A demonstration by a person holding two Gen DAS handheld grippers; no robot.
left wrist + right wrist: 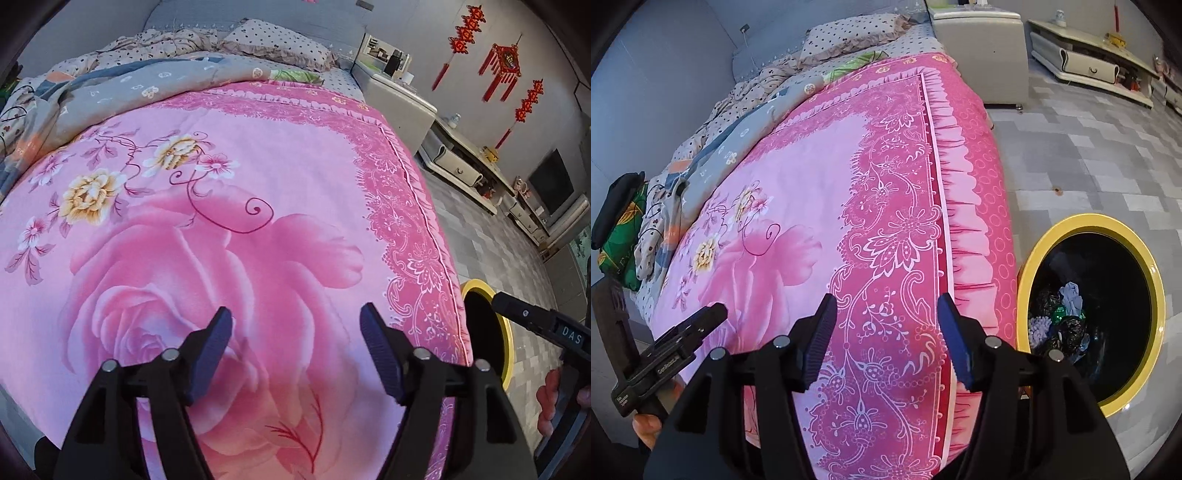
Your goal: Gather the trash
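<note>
Left gripper [295,325] over the pink flowered blanket [229,229], jaws apart and empty, right gripper [886,308] above the blanket's edge, jaws apart and empty, yellow-rimmed bin [1049,240] on the floor beside the bed, crumpled trash [1067,317] inside it

A wide bed [229,229] under a pink rose-printed cover fills the room, polka-dot pillows [277,44] against its grey headboard. Grey patchwork floor tiles [1089,147] run to a pale low cabinet [1078,62]; red knot ornaments [502,62] hang on the grey wall.
</note>
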